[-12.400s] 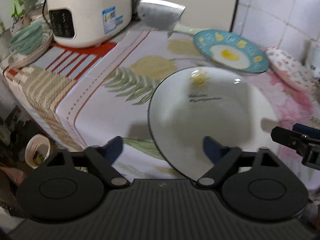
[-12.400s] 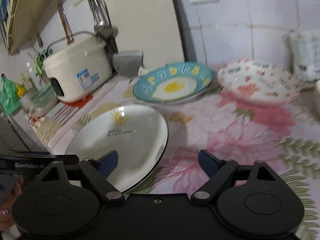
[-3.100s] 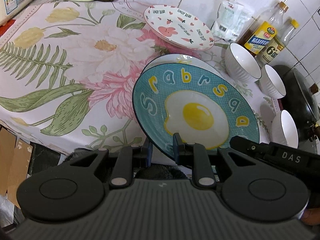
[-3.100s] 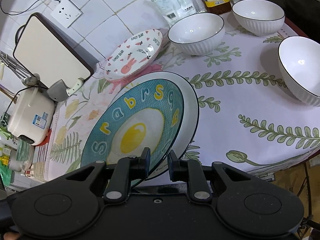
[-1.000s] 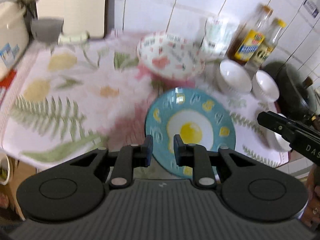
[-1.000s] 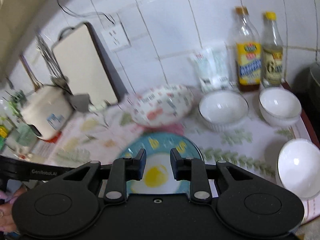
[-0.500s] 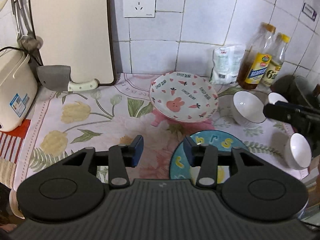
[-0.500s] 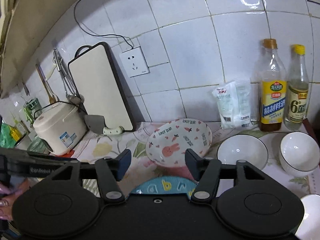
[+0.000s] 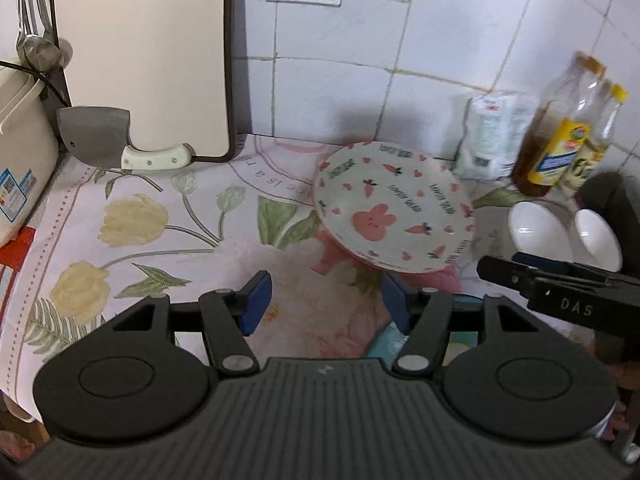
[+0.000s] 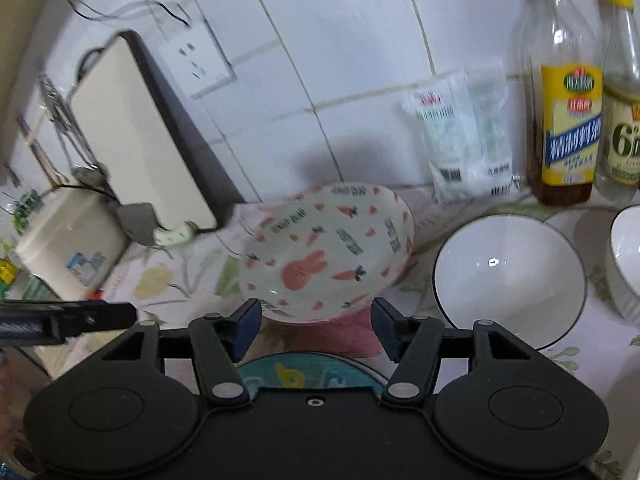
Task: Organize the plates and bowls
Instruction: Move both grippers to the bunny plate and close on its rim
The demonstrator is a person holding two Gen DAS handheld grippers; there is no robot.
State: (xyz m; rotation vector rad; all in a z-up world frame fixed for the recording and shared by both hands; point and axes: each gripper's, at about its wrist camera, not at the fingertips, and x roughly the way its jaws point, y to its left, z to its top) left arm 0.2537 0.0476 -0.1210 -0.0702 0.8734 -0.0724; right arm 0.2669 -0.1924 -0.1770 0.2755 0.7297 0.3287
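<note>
On the floral cloth [image 9: 168, 216], empty rabbit plate [image 10: 326, 258], 2 empty bowls [image 10: 510, 276]; left gripper [image 9: 326, 306] opening, right gripper [image 10: 316, 330] apart, both empty.

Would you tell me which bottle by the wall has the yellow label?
The taller bottle with dark liquid; the shorter bottle beside it holds clear liquid.
</note>
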